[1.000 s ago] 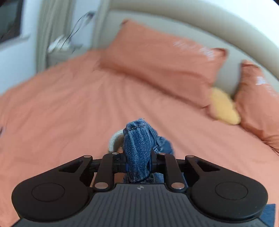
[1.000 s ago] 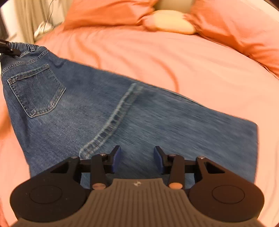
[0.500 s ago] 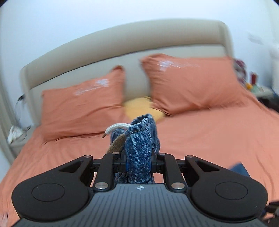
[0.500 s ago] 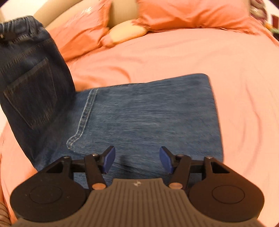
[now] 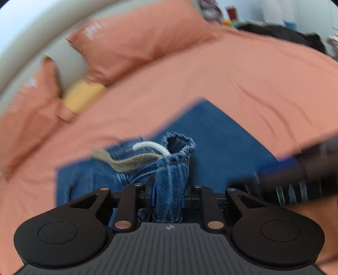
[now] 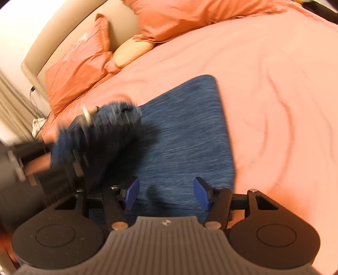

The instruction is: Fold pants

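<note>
The left gripper point(image 5: 169, 196) pinches the bunched waistband point(image 5: 176, 160) of the jeans point(image 6: 186, 131), its jaws easing apart, likely to lay that end over the legs spread on the orange bed point(image 6: 274, 84). The right gripper point(image 6: 165, 194) hangs spread and empty above the denim. No legible writing shows; the pillow point(image 6: 80, 63) print is blurred.

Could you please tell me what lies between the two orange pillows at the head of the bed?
A small yellow cushion sits in the gap between the two orange pillows, against the beige headboard; both wrist views show it.
</note>
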